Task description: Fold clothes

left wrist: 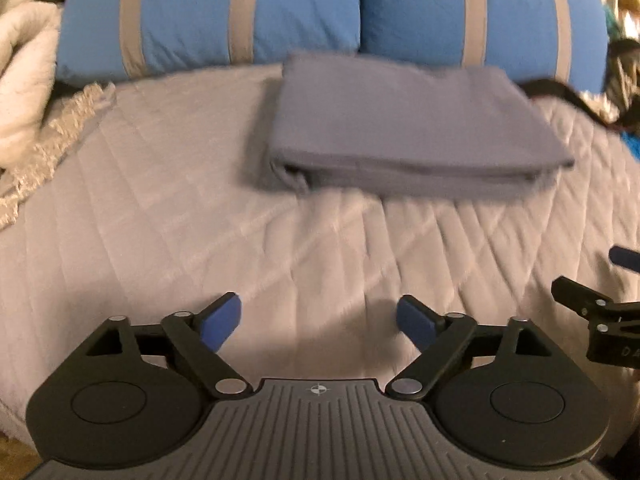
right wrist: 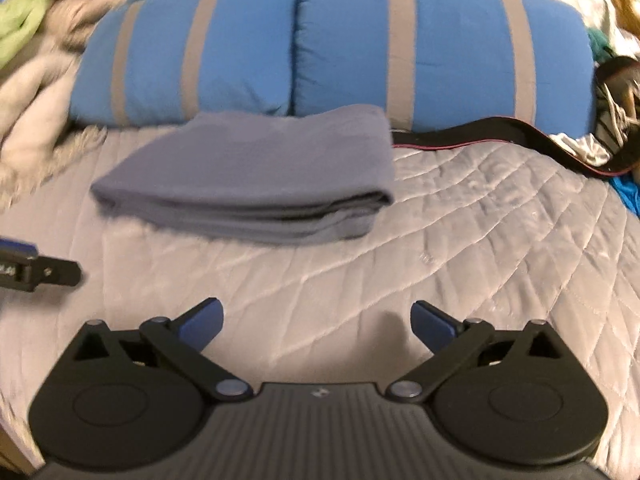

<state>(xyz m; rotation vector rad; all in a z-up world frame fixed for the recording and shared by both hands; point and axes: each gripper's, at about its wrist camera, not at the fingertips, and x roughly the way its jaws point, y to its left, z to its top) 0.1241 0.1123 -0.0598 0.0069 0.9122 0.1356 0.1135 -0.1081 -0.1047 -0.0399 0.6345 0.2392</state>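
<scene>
Only right view shows black strap [right wrist: 500, 130] — beside folded garment [right wrist: 256, 176].

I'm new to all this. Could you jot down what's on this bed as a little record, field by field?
surface: quilted grey bedspread
garment: grey folded cloth, lying flat, layered edge toward the cameras
behind it: two blue pillows with grey stripes
beside it: black strap with red edge, on the right
left gripper: open, empty
right gripper: open, empty
contact: neither gripper touches the cloth

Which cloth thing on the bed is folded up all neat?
The grey garment lying flat on the quilt. The green cloth and cream blanket on the left are just crumpled heaps.
</scene>
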